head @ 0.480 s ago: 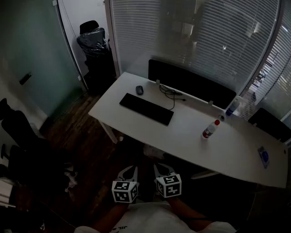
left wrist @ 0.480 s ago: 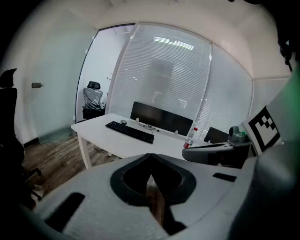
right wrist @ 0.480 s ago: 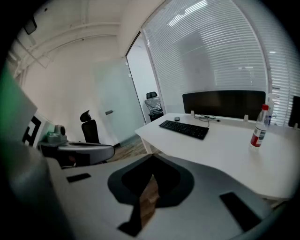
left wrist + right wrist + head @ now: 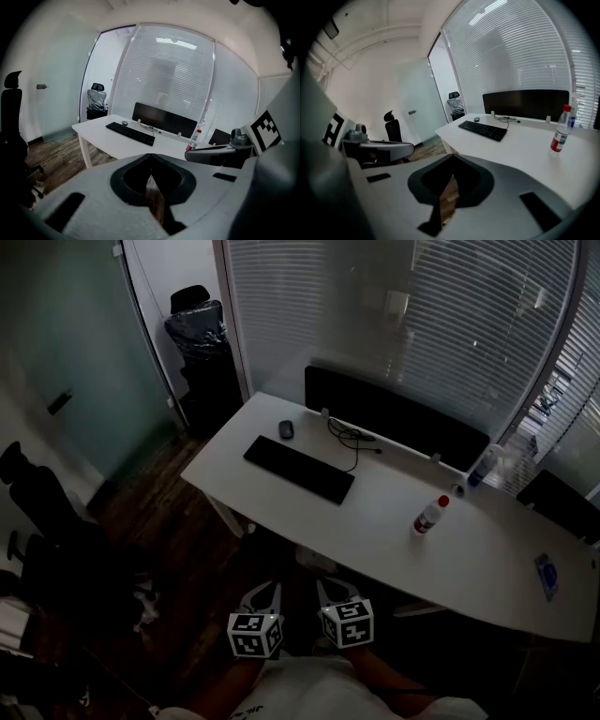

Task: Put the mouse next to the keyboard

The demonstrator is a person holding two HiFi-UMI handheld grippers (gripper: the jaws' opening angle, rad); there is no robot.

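A small dark mouse lies on the white desk, just beyond the far left end of the black keyboard. Both show small in the left gripper view, mouse and keyboard, and in the right gripper view, mouse and keyboard. My left gripper and right gripper hang side by side over the floor, well short of the desk's near edge. On each gripper the jaws meet at the tips, with nothing between them.
A red-capped bottle stands right of the keyboard. A black screen panel lines the desk's far edge, with a cable before it. A blue bottle is at the back right. Black office chairs stand left, a bagged bin beyond.
The head view has shifted a little, so the desk sits slightly higher and further left in the picture. Both grippers keep their place and stay shut.
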